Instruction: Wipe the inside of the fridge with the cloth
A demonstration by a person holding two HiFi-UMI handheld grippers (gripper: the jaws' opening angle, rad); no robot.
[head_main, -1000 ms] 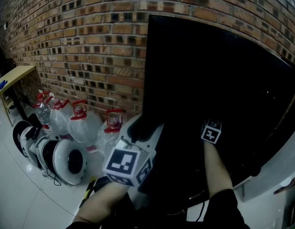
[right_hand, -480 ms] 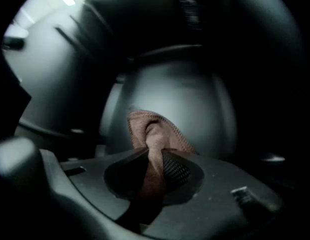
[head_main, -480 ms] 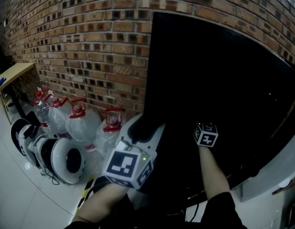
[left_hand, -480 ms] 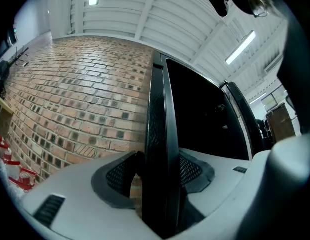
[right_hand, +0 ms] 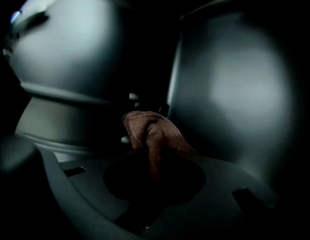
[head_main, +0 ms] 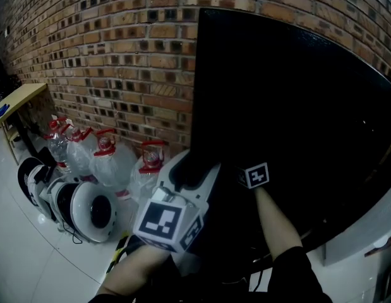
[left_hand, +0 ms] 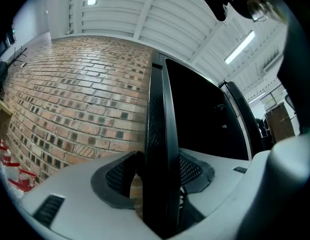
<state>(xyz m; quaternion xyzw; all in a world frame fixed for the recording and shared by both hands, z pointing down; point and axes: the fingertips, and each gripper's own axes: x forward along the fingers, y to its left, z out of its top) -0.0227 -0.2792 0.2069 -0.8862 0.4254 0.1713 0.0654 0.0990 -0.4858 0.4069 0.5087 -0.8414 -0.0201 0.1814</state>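
Cloth (right_hand: 152, 131) pinched in the right gripper (right_hand: 152, 171) is inside the fridge (right_hand: 235, 94) — left gripper (left_hand: 156, 173) clamps the door edge (left_hand: 156, 99) — wiping looks unfinished.

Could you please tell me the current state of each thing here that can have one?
left gripper: shut on the edge of the fridge door.
fridge door: open, held by its edge.
right gripper: shut on the cloth, inside the fridge.
cloth: bunched, gripped.
water jugs: upright, red caps on.
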